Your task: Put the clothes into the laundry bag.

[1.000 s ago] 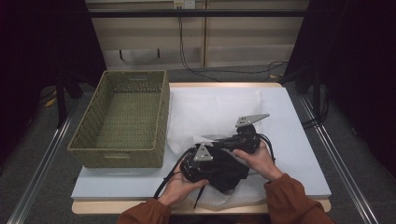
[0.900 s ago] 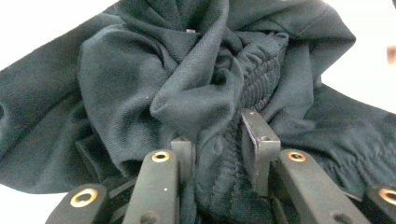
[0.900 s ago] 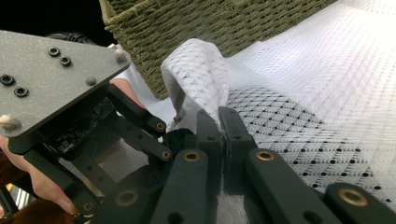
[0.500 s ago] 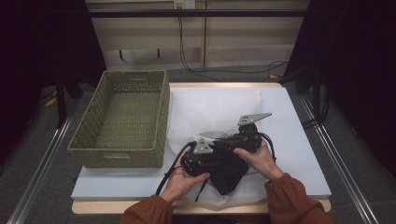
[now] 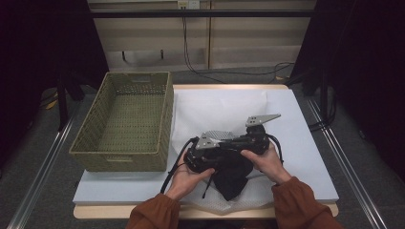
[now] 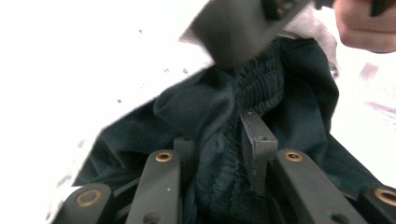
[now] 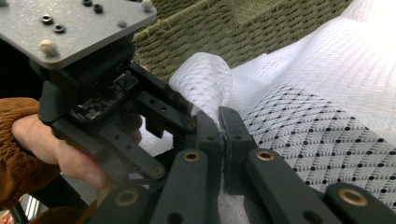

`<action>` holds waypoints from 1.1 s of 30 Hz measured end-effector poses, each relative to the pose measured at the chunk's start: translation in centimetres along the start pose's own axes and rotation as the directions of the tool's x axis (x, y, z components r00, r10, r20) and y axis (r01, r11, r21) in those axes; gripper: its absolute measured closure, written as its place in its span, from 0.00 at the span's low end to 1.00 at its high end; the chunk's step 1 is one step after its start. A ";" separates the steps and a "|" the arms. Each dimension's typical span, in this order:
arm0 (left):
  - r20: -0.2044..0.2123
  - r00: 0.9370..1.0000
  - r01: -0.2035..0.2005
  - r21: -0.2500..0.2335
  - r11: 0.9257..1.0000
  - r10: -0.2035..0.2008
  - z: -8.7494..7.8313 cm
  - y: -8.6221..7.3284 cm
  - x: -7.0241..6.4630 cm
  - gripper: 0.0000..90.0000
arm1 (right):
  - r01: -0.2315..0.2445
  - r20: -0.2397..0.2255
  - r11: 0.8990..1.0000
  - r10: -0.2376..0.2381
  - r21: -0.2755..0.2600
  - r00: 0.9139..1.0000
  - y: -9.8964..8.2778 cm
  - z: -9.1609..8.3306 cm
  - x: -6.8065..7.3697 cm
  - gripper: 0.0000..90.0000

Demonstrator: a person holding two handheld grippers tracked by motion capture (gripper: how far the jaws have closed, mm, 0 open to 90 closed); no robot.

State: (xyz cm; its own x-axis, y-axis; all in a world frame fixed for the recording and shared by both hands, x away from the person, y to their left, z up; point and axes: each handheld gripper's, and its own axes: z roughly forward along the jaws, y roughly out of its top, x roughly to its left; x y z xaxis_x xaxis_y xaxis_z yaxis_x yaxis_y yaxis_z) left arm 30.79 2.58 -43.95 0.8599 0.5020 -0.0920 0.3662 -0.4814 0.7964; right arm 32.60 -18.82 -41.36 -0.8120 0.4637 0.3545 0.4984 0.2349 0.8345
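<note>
A dark garment (image 5: 231,180) with a ribbed band hangs bunched below both grippers at the table's front. In the left gripper view, my left gripper (image 6: 219,140) is shut on its gathered cloth (image 6: 289,79). The left gripper (image 5: 207,155) sits just left of the right gripper (image 5: 253,140), and the two almost touch. My right gripper (image 7: 219,123) is shut on a fold of white mesh fabric (image 7: 205,79), which spreads under the garment (image 5: 250,200). Dark spots show through the mesh (image 7: 317,140) to the right of the jaws.
A woven green basket (image 5: 165,124) stands with nothing in it at the table's left, close to the left gripper (image 7: 93,93). A white sheet (image 5: 224,109) covers the tabletop beyond the hands. The table's front edge lies just under the forearms.
The left gripper has risen slightly with the dark garment, which now hangs more bunched beneath it. The right gripper has kept its place on the mesh.
</note>
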 end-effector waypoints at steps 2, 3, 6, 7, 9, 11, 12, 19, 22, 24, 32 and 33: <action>-0.012 1.000 0.003 -0.009 1.000 -0.003 0.1 0.3 0.0 0.80 | 0.001 0.005 1.000 -0.001 -0.009 1.000 0.1 -0.2 0.0 0.98; -0.012 1.000 0.001 -0.015 1.000 -0.001 0.2 0.5 0.0 0.80 | 0.001 0.002 1.000 -0.001 -0.010 1.000 0.2 -0.3 0.1 0.98; -0.019 1.000 0.006 -0.028 1.000 -0.007 0.4 0.7 0.2 0.80 | 0.003 0.002 1.000 -0.003 -0.016 1.000 0.2 -0.4 0.1 0.98; -0.030 0.999 0.013 -0.026 1.000 -0.014 0.4 0.9 0.4 0.80 | 0.006 0.003 1.000 -0.006 -0.020 1.000 0.3 -0.5 0.1 0.98; -0.044 0.999 0.007 -0.030 1.000 -0.009 0.5 1.0 0.7 0.80 | 0.005 0.002 1.000 -0.005 -0.022 1.000 0.3 -0.6 0.1 0.98; -0.046 0.999 0.027 -0.041 0.999 -0.029 0.7 0.8 1.2 0.80 | 0.006 0.002 1.000 -0.006 -0.022 1.000 0.3 -0.6 0.2 0.98; -0.056 0.998 0.039 -0.040 0.998 -0.041 0.9 0.6 1.3 0.80 | 0.006 0.001 1.000 -0.006 -0.021 1.000 0.3 -0.6 0.1 0.98; -0.069 0.995 0.070 -0.023 0.997 -0.072 1.8 -0.6 2.4 0.79 | 0.003 0.001 1.000 -0.003 0.005 1.000 0.0 -0.1 0.0 0.98; -0.072 0.994 0.078 -0.024 0.997 -0.080 2.2 -1.2 2.6 0.76 | -0.003 0.003 1.000 0.003 0.027 1.000 -0.4 0.3 -0.2 0.98; -0.064 0.994 0.091 -0.025 0.996 -0.092 2.2 -1.5 2.7 0.74 | -0.007 0.004 0.999 0.007 0.033 1.000 -0.6 0.4 -0.4 0.98; -0.042 0.999 0.014 -0.002 1.000 -0.014 0.5 -1.2 1.8 0.57 | -0.019 0.004 0.999 0.019 0.037 1.000 -0.8 0.5 -0.8 0.97; -0.042 0.999 0.014 -0.002 1.000 -0.014 0.5 -1.2 1.8 0.55 | -0.020 0.008 0.999 0.019 0.034 1.000 -0.8 0.4 -0.9 0.97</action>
State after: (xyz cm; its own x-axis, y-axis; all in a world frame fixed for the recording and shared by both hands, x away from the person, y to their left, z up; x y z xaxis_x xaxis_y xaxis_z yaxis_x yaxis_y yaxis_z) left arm 32.08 3.64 -45.35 0.8390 0.5385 -0.0779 0.3775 -0.4729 0.7962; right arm 33.05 -19.03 -42.48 -0.7999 0.4746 0.3673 0.5243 0.2549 0.8125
